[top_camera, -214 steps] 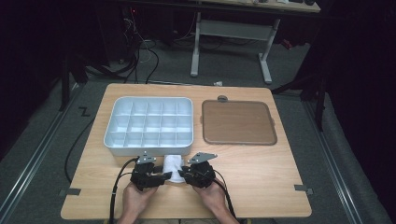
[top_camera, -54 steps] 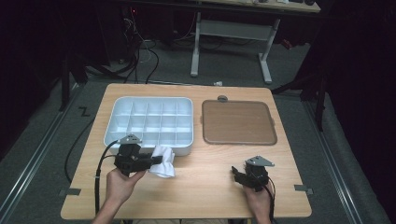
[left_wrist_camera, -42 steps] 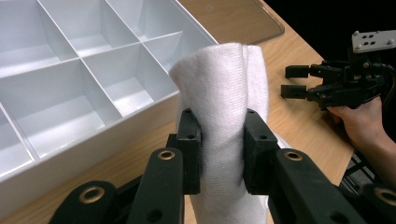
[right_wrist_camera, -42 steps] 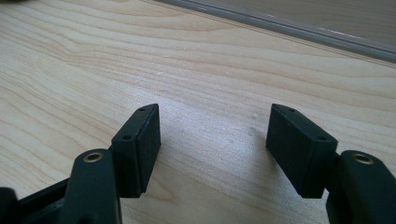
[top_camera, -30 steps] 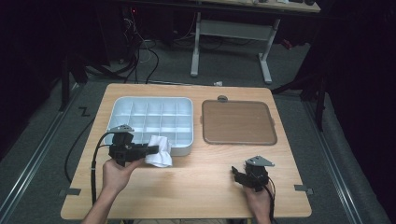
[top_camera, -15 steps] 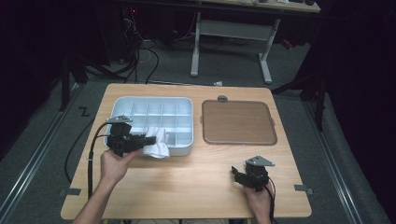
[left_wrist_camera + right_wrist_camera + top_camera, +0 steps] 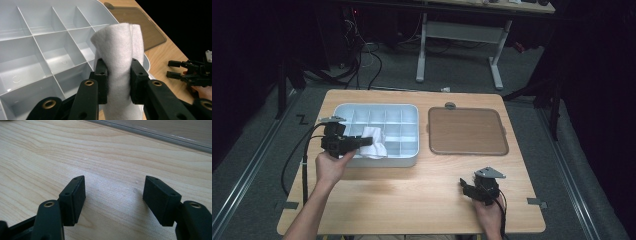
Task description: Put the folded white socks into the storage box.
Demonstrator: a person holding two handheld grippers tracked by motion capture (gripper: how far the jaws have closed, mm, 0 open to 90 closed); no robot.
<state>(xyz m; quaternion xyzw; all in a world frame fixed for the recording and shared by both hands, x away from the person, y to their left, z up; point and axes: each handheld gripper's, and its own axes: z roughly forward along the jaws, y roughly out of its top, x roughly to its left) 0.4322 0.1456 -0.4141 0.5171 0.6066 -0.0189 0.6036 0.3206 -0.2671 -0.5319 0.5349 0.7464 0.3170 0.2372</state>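
Left gripper point(image 7: 117, 80) clamping one white cloth point(image 7: 120, 50), right gripper point(image 7: 115, 200) agape, one tray point(image 7: 409, 112).

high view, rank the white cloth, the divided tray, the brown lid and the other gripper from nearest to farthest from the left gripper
1. white cloth, clamped between the left gripper jaws.
2. divided tray, directly beneath, at the table's left.
3. brown lid, to the tray's right.
4. right gripper, open on the table's near right edge. It and the lid are roughly equally far.

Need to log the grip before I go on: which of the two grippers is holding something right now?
The left gripper: its jaws are clamped on the folded white cloth above the grey divided tray. The right gripper stands open over bare table.
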